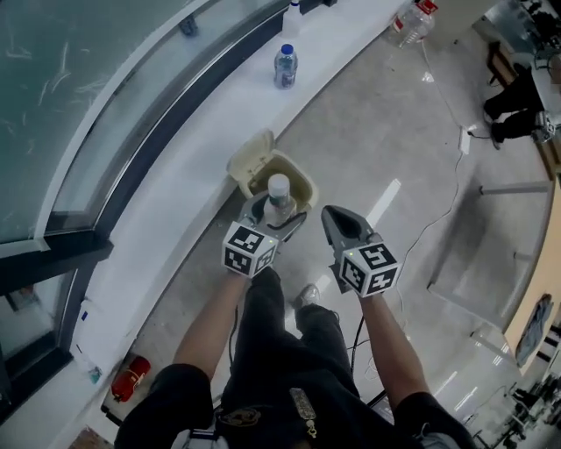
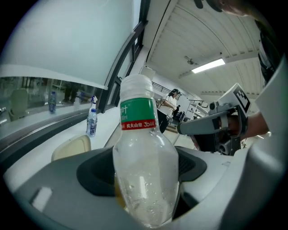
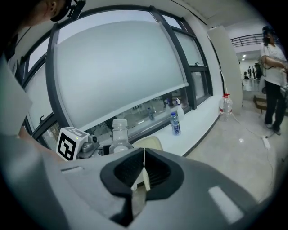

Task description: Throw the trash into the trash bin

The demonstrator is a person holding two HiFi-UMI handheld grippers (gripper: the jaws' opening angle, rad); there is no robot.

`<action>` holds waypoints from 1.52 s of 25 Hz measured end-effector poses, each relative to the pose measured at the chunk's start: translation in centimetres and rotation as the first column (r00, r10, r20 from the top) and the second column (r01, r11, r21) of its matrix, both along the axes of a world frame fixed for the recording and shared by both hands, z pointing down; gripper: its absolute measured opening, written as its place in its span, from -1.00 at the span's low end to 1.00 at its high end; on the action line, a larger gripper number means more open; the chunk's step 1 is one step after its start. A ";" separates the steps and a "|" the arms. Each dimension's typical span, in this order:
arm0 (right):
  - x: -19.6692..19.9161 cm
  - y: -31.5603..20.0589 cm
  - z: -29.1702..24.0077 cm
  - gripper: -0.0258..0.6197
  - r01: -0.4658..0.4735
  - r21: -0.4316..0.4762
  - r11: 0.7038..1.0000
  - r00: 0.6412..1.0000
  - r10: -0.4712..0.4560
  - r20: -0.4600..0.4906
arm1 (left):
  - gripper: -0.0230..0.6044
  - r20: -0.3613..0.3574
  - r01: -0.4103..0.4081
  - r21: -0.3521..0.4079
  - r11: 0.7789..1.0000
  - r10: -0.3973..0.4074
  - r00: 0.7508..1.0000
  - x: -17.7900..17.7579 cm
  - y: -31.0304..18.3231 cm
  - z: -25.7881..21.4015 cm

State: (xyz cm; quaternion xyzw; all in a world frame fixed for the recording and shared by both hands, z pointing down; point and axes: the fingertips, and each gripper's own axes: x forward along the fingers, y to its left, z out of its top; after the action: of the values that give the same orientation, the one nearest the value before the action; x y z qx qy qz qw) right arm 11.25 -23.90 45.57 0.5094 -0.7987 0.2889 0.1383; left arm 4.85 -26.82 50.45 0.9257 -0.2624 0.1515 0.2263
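My left gripper (image 1: 273,213) is shut on a clear plastic bottle (image 1: 279,196) with a white cap and a green label; the jaws stand wide around its body (image 2: 145,175). The bottle hangs upright over the open beige trash bin (image 1: 304,182), whose lid (image 1: 251,154) is tipped back toward the ledge. My right gripper (image 1: 337,219) is beside it, to the right of the bin, shut on a thin pale scrap of paper (image 3: 144,176) pinched edge-on between its pads. From the right gripper view, the bottle (image 3: 120,134) and the bin lid (image 3: 151,143) lie ahead and to the left.
A long white window ledge (image 1: 175,175) runs along the left, with a blue-labelled water bottle (image 1: 285,67) and another bottle (image 1: 412,21) farther on. A red object (image 1: 129,379) lies near the floor at bottom left. A cable (image 1: 449,180) crosses the grey floor. A person (image 3: 272,81) stands far off.
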 end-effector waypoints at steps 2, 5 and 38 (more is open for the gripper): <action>0.2 -1.0 2.4 -0.90 -0.016 -0.034 0.999 1.000 0.016 -0.010 | 0.24 0.004 -0.003 -0.020 1.000 0.003 1.000 0.3 -1.4 2.8; 0.7 -1.3 6.8 -0.90 -0.046 -0.111 0.993 0.999 0.044 -0.012 | 0.24 0.028 -0.018 -0.069 0.997 0.019 0.999 0.9 -2.8 7.1; 1.7 -6.7 27.2 -0.90 0.156 -0.174 0.972 0.988 -0.151 0.039 | 0.29 0.422 0.272 -0.293 0.917 -0.132 0.897 0.6 -8.4 32.9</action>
State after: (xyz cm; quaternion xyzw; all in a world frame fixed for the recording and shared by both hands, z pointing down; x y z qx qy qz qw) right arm 12.99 -30.56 72.79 0.4281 -0.8087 0.3535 0.1944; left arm 5.50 -35.25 83.37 0.7893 -0.3679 0.3532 0.3419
